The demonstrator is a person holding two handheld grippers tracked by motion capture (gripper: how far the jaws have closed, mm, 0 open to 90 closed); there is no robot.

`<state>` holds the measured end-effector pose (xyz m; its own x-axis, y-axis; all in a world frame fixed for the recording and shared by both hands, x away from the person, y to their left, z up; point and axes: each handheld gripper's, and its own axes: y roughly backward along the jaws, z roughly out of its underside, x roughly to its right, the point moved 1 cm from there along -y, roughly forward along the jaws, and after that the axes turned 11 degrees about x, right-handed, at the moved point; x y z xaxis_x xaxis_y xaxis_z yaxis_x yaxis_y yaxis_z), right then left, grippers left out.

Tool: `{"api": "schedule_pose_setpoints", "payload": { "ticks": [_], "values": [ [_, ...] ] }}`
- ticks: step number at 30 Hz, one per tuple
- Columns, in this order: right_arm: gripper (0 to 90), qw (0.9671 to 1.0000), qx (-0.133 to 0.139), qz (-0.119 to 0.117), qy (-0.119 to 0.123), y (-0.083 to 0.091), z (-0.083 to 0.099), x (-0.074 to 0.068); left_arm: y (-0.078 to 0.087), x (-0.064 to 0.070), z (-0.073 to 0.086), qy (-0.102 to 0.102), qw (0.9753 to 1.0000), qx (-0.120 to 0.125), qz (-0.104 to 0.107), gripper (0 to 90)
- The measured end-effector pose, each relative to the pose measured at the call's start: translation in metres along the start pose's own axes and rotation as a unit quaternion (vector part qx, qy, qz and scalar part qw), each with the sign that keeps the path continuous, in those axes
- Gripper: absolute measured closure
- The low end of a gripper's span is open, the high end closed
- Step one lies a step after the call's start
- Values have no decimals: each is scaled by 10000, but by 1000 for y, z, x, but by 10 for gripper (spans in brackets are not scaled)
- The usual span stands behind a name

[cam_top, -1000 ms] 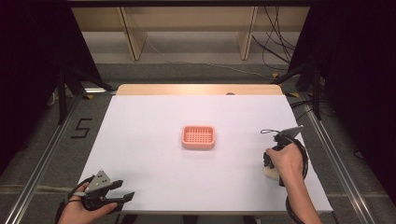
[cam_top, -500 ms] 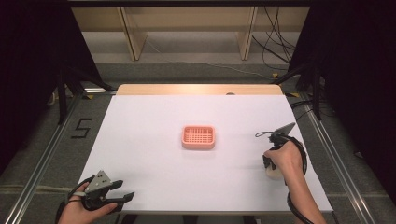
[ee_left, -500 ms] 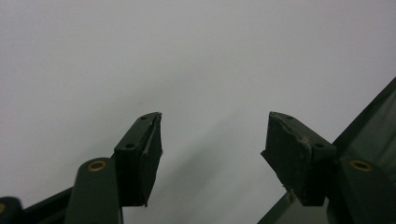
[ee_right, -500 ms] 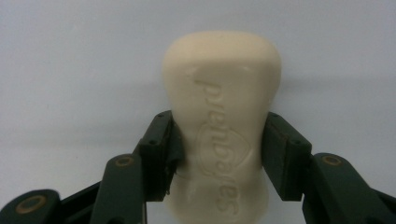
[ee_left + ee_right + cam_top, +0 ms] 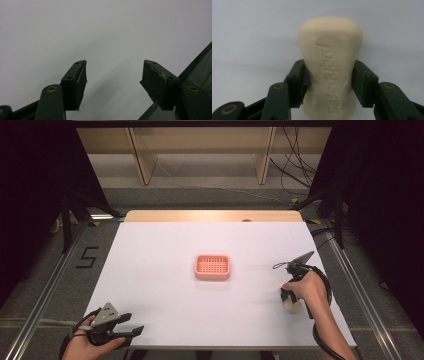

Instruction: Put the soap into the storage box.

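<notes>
Cream soap bar [image 5: 330, 67] clamped in R hand-held gripper [image 5: 329, 82]; L hand-held gripper [image 5: 113, 80] wide, empty.

Left gripper [image 5: 131, 332] low at near-left, jaws apart, right gripper [image 5: 329, 75] jaws clamped, pointing down.

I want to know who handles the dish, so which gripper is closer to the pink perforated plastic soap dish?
Right. The right gripper sits just right of the pink perforated plastic soap dish; the left gripper waits at the table's near-left corner.

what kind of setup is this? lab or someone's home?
Most likely a lab recording rig: a white-covered table between dark curtains, loose cables on the floor behind, and a person holding a gripper in each hand, the right gripper on a soap bar.
</notes>
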<state>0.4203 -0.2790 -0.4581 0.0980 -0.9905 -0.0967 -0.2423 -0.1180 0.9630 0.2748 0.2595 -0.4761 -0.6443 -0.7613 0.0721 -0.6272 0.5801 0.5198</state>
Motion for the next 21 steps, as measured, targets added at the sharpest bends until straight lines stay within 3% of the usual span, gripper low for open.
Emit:
{"api": "schedule_pose_setpoints", "payload": {
  "ticks": [2, 5, 6, 7, 8, 9, 10, 12, 13, 14, 15, 17, 18, 21],
  "values": [
    [505, 9999, 13, -141, -11, 1, 2, 3, 0, -1, -1, -70, 10000, -7, 7, 360],
    [506, 9988, 330, -246, 260, -1, 4, 9, -1, 0, 0, 78, 10000, 38, 2, 360],
    [506, 9987, 103, -293, -400, 2, 6, 0, -1, 0, 0, 79, 10000, 42, 1, 360],
    [506, 9994, 147, -290, -95, 2, 6, 5, -1, 1, 0, 79, 10000, 42, 1, 360],
    [506, 9996, 114, -266, 57, 3, 6, 7, -1, 1, 0, 79, 10000, 42, 1, 361],
    [506, 9988, 159, -362, -272, 5, 5, 2, -1, 0, 0, 77, 10000, 45, -1, 360],
    [506, 9985, 295, -359, -283, 4, 6, 1, -1, 0, 0, 80, 10000, 50, -1, 360],
    [506, 9972, 548, -373, 335, 4, 6, 7, -1, 0, 0, 83, 10000, 48, -1, 360],
    [506, 9966, 585, -326, 480, 5, 6, 6, -1, 0, 0, 79, 10000, 51, 1, 360],
    [506, 9950, 681, -420, 599, 5, 6, 6, -1, 0, 0, 83, 10000, 51, 1, 360],
    [506, 9958, 585, -416, 573, 7, 7, 6, -1, 0, 1, 84, 10000, 54, -1, 360],
    [506, 9931, 722, -442, 812, 8, 7, 6, -1, 0, 0, 88, 9999, 57, -2, 360],
    [506, 9931, 722, -441, 815, 10, 8, 6, 0, -1, 0, 24, 10000, 2, -8, 360],
    [505, 9892, 913, -503, 1027, 11, 8, 7, -1, 0, 0, 66, 10000, 44, -9, 361]
  ]
}}
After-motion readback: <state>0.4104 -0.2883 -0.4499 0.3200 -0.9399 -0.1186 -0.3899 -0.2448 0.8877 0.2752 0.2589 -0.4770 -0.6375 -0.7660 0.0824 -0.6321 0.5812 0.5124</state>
